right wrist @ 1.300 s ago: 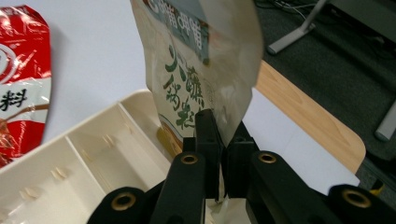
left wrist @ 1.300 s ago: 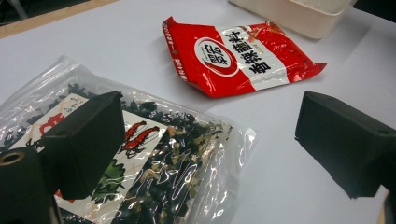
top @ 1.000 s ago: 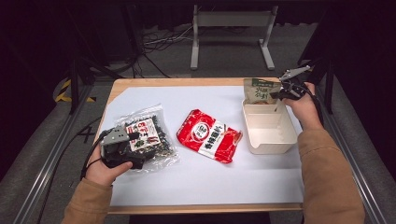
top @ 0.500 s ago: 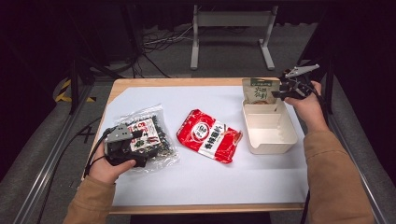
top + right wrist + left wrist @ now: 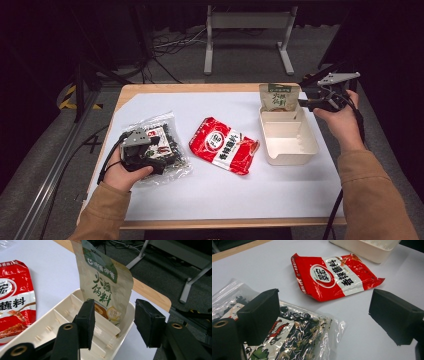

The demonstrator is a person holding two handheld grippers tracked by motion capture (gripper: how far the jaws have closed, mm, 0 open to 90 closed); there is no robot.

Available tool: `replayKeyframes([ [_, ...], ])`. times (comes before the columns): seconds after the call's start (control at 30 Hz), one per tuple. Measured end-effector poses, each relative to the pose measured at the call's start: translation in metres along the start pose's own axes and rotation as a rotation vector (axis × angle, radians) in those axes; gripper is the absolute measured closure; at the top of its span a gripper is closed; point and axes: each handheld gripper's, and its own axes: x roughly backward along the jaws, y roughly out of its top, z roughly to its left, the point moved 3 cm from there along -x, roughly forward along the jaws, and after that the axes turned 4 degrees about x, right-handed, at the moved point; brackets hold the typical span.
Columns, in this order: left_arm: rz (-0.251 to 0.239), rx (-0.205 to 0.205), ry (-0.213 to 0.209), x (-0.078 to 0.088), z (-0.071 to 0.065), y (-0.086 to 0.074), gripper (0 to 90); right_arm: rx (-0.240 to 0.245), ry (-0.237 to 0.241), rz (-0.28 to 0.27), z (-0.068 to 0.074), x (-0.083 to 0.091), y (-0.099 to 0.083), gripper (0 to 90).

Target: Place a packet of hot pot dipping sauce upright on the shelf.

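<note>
A tan and green pouch (image 5: 278, 97) (image 5: 106, 282) stands upright in the far end of a cream divided tray (image 5: 295, 150) (image 5: 50, 330). My right gripper (image 5: 304, 103) (image 5: 113, 308) hangs just right of the pouch, clear of it. Its jaws have just been opening and hold nothing. A red and white packet (image 5: 223, 145) (image 5: 334, 275) lies flat mid-table. My left gripper (image 5: 159, 159) (image 5: 324, 300) rests open on a clear bag of dark dried food (image 5: 167, 150) (image 5: 297, 340), one jaw over the bag, the other over the bare sheet.
A white sheet (image 5: 225, 195) covers the wooden table (image 5: 150, 91). A metal stand (image 5: 247, 30) and cables lie on the dark floor beyond the far edge. The tray's near compartments hold nothing.
The right gripper let go of the pouch, its jaws opened, and it drew back to the right and upward. The pouch stays standing in the tray. The left hand has not moved.
</note>
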Motion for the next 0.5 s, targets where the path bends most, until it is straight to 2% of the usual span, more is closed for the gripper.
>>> replayKeyframes([
  [0.03,0.001,0.006,-0.002,-0.001,0.0,0.0,10.5,-0.007,-0.005,-0.011,0.002,0.003,0.0,49.2],
  [0.13,0.007,0.0,-0.003,-0.002,-0.001,0.002,10.5,-0.022,0.041,-0.039,0.012,0.013,-0.001,49.1],
  [0.5,0.032,0.006,-0.003,-0.002,-0.003,0.004,12.3,0.031,0.128,-0.083,0.059,0.041,-0.002,48.4],
])
